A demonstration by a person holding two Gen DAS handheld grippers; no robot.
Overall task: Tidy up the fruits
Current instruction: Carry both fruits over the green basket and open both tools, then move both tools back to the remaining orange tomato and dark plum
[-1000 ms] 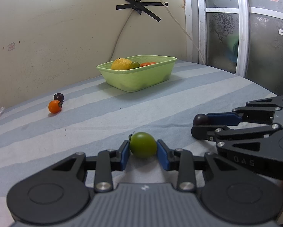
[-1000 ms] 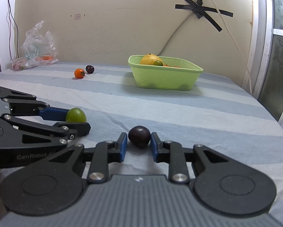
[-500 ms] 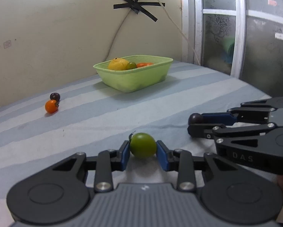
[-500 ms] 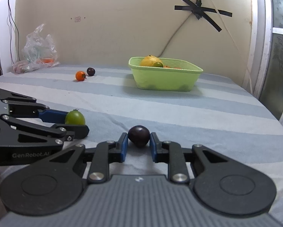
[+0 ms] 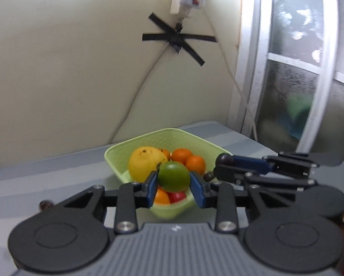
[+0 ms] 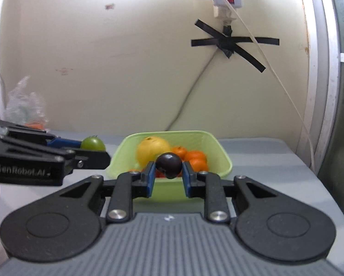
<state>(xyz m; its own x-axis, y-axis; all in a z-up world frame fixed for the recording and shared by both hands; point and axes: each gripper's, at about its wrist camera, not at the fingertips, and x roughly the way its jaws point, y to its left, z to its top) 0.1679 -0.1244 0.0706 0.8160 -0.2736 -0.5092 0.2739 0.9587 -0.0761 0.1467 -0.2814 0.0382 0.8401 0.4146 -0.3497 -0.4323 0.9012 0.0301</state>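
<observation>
My left gripper (image 5: 173, 187) is shut on a green tomato (image 5: 173, 176) and holds it above the near corner of the light green basket (image 5: 149, 138). My right gripper (image 6: 168, 177) is shut on a dark purple fruit (image 6: 168, 165) just before the basket (image 6: 204, 138). The basket holds a yellow citrus (image 5: 144, 163), several small oranges (image 5: 181, 155) and a red fruit (image 5: 177, 196). The left gripper with the green tomato (image 6: 93, 144) shows at the left of the right wrist view. The right gripper with the purple fruit (image 5: 224, 159) shows at the right of the left wrist view.
The basket stands on a grey striped cloth (image 6: 259, 156) near a cream wall with black tape and a cable (image 6: 190, 92). A clear plastic bag (image 6: 24, 105) lies at the far left. A small dark fruit (image 5: 45, 205) lies on the cloth at the left. A window frame (image 5: 248, 69) stands at the right.
Both grippers have lifted their fruits off the cloth and moved forward to the basket, which now fills the middle of both views.
</observation>
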